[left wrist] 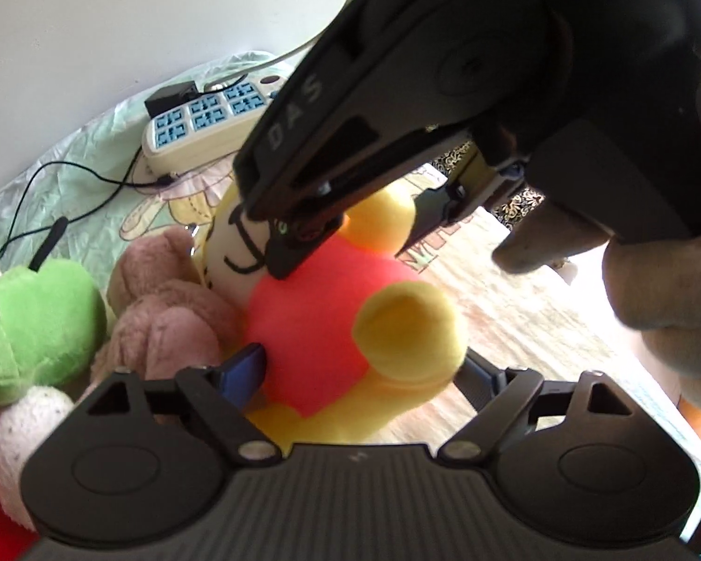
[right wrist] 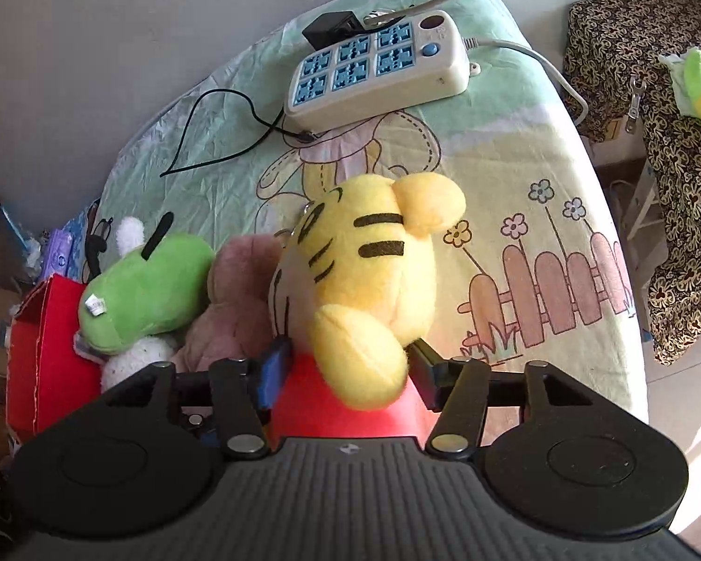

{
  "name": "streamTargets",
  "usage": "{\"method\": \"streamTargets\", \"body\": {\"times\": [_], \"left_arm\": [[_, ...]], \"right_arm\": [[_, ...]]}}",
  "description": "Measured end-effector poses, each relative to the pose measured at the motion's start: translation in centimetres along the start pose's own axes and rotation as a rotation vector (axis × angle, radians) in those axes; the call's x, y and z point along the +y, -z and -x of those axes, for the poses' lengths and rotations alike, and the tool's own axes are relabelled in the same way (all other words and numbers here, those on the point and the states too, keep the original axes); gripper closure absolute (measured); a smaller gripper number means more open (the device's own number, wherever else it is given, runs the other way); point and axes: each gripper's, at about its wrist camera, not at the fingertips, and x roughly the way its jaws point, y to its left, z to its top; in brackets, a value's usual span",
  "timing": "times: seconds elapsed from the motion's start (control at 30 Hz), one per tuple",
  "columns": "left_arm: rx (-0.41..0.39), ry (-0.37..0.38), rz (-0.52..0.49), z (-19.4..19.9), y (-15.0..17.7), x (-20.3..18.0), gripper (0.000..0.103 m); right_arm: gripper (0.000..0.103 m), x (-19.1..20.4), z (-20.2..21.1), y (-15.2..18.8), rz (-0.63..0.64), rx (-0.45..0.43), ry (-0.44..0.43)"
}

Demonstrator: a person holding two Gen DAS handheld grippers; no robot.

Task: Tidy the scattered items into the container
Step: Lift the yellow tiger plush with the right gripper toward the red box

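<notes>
tiger plush [right wrist: 360, 252]: yellow, black stripes, red body, white muzzle. Left of tiger: dusty-pink plush [right wrist: 238, 308], then green plush [right wrist: 149, 290] with black antenna, white speckled plush [right wrist: 135, 360] under it, red felt container [right wrist: 46, 341] furthest left. Sheet [right wrist: 537, 177] under tiger: mint green and cream, cartoon print with pink fence and flowers. Behind tiger: cream power strip [right wrist: 378, 70], blue sockets, black cable [right wrist: 219, 131]. Gripper bodies black, blue pad [right wrist: 273, 374] at tiger's left
</notes>
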Motion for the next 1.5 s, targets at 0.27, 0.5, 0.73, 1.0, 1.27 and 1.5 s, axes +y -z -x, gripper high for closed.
{"method": "streamTargets", "body": {"times": [0.27,0.5,0.73,1.0,1.27,1.5], "left_arm": [[-0.047,0.024,0.016,1.3,-0.2,-0.1,0.039],[-0.197,0.019,0.012,7.9,-0.2,-1.3,0.04],[-0.281,-0.032,0.039,12.8,1.0,0.7,0.039],[-0.327,-0.1,0.083,17.5,5.3,6.7,0.039],[-0.374,-0.079,0.167,21.3,9.7,17.2,0.038],[-0.313,0.039,0.222,20.2,13.5,24.9,0.037]], "right_arm": [[0.061,0.1,1.6,0.8,-0.034,-0.036,-0.03],[0.061,2.9,7.3,2.6,0.028,-0.17,-0.023],[0.061,8.1,9.7,5.1,0.157,-0.293,-0.055],[0.06,14.3,6.8,7.3,0.151,-0.267,-0.156],[0.06,27.3,3.9,8.4,0.269,-0.296,-0.143],[0.061,34.8,-0.9,10.1,0.369,-0.27,-0.001]]}}
